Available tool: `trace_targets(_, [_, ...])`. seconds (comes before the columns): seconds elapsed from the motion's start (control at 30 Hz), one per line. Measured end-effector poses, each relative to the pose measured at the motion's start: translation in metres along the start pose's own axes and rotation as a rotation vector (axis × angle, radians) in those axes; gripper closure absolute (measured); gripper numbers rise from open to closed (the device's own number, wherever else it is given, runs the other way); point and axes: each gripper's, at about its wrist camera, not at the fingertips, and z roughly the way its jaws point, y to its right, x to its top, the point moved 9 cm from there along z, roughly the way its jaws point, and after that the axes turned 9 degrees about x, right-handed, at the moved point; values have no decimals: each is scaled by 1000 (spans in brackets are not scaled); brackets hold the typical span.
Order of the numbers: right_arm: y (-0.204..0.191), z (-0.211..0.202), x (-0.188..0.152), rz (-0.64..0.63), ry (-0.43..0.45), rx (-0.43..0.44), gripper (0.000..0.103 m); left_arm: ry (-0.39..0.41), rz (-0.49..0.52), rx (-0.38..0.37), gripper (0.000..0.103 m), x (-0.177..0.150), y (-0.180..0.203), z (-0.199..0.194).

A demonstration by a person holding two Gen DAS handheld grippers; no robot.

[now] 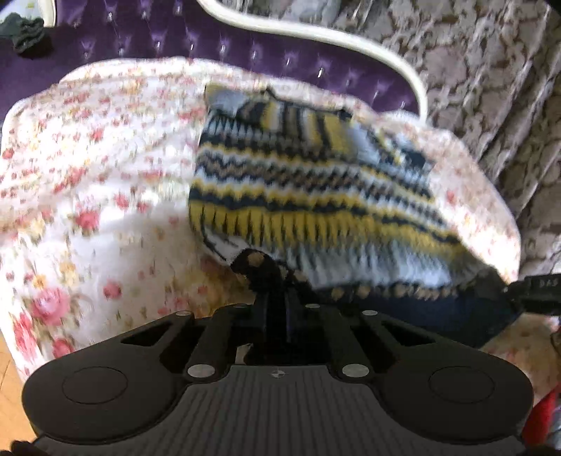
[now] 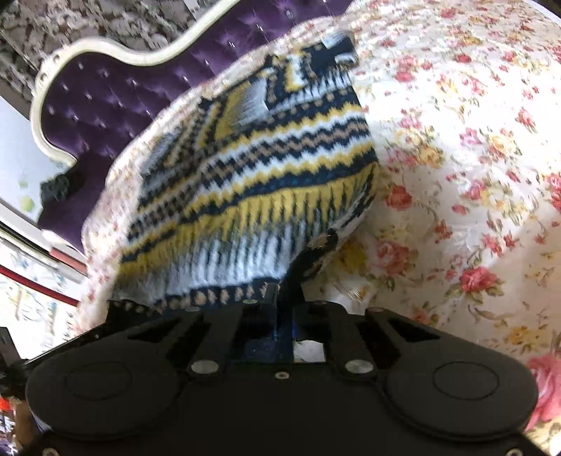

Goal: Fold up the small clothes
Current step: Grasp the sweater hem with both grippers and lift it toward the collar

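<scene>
Two grippers are clenched on the near hem of a small knitted sweater (image 1: 308,182); the left gripper (image 1: 277,287) pinches one hem corner, the right gripper (image 2: 285,291) the other; the sweater lies on a floral bedspread (image 1: 87,175). If either thin pinch slips, the hem could drop and the fold skew; behind stands a purple tufted headboard (image 2: 98,105) against patterned wallpaper (image 1: 491,52).

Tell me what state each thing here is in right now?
Knitted sweater: partly folded, near hem lifted off the bedspread, gripped at both corners.
Left gripper: jaws shut on the hem.
Right gripper: jaws shut on the hem.
Floral bedspread: spread flat beneath.
Dark cloth: crumpled, far off.
</scene>
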Motion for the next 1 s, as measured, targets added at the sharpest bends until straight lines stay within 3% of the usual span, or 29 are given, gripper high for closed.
trace_targets(0.5, [-65,-38,90,-40,171,168,89,170,-101,-170,98,114,2,-41])
trace_targets(0.87, [-80,-10,177,-65,240,180,89,310,-120,-120,103,204,-2,-17])
trace_targets(1.0, [-72,13,202,-44,248,169,89,340,-89,-54,103,228,-6,6])
